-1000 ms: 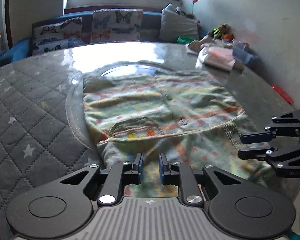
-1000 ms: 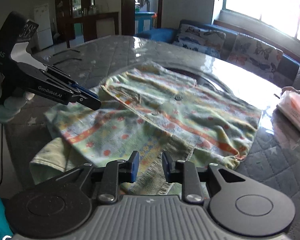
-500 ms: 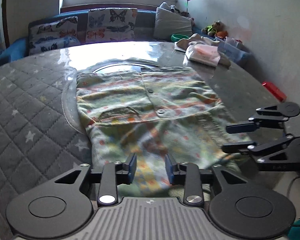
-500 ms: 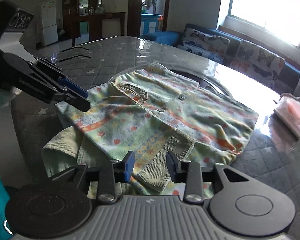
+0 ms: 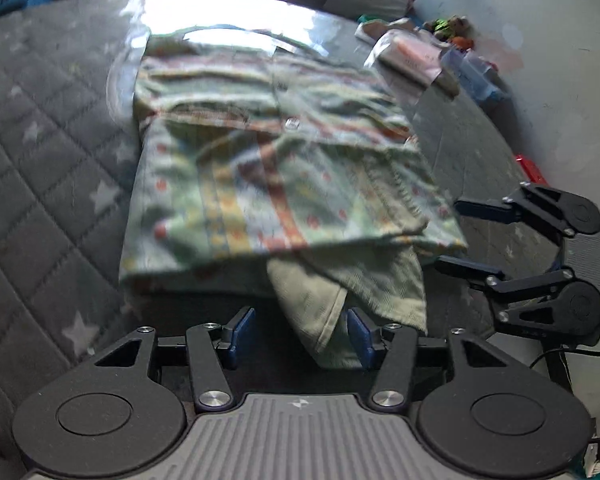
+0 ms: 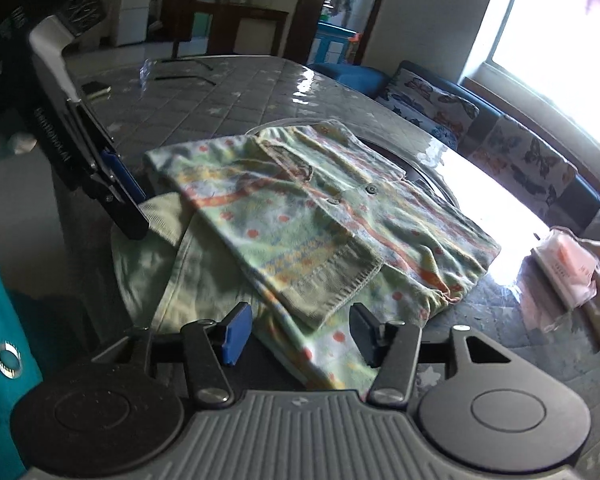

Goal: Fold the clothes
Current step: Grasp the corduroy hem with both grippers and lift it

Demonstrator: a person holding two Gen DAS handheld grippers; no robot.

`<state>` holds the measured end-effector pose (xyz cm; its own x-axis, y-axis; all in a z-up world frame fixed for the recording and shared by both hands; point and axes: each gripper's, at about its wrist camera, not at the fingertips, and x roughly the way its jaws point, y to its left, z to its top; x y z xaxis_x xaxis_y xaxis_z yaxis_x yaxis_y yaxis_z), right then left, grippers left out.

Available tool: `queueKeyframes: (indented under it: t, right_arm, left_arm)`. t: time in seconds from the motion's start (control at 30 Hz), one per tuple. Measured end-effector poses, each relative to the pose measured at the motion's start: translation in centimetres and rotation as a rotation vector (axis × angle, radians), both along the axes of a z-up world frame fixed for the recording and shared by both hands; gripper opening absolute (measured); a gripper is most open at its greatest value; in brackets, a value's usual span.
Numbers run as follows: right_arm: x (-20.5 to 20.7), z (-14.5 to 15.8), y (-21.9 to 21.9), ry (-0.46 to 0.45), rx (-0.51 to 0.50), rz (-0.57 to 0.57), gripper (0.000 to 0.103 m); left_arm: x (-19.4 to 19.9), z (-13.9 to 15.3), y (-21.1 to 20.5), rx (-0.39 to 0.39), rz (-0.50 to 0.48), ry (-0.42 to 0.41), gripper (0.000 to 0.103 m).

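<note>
Your left hand-held gripper [image 5: 298,334] and right hand-held gripper [image 6: 300,334] have just spread, releasing the cardigan [image 5: 268,168] (sleeve folded over it); near the worktop [image 5: 40,128] edge, next fold pending.

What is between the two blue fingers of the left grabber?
A plain green flap of the cardigan hangs over the table edge between the left gripper fingers, which have just been opening. The left wrist view shows it.
</note>
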<state>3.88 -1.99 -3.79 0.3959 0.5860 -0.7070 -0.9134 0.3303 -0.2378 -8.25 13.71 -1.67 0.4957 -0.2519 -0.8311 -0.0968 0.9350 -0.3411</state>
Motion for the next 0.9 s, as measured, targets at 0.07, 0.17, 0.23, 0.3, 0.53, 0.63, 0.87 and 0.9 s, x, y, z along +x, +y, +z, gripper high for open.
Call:
queueKeyframes:
  t: [0.07, 0.17, 0.23, 0.3, 0.53, 0.63, 0.87, 0.9]
  right_arm:
    - [-0.3, -0.3, -0.2, -0.008, -0.015, 0.020, 0.058]
    - [-0.6, -1.0, -0.3, -0.021, -0.045, 0.046, 0.059]
    - [-0.9, -1.4, -0.3, -0.036, -0.061, 0.063, 0.060]
    - [-1.2, -1.7, -0.4, -0.044, -0.068, 0.082, 0.061]
    - [-1.9, -2.1, -0.6, -0.073, -0.045, 0.130, 0.072]
    - [-2.2, -2.2, -0.4, -0.099, -0.029, 0.156, 0.073]
    - [-1.6, -2.2, 1.2, -0.109, 0.056, 0.160, 0.064]
    - [-1.0, -2.2, 1.7, -0.091, 0.072, 0.151, 0.058]
  left_arm:
    - [-0.1, -0.1, 0.0, -0.007, 0.001, 0.004, 0.053]
    - [-0.1, 0.0, -0.1, -0.032, -0.008, 0.008, 0.048]
    - [0.0, 0.0, -0.2, -0.043, -0.020, 0.007, 0.032]
    - [0.2, 0.2, -0.4, -0.040, -0.031, 0.001, 0.021]
    - [0.9, 2.6, 0.4, -0.050, -0.059, -0.077, 0.013]
    - [1.8, 3.7, 0.7, -0.057, -0.069, -0.107, 0.013]
    - [4.0, 4.9, 1.7, -0.089, -0.093, -0.113, 0.013]
    - [4.2, 4.9, 1.9, -0.091, -0.097, -0.113, 0.013]
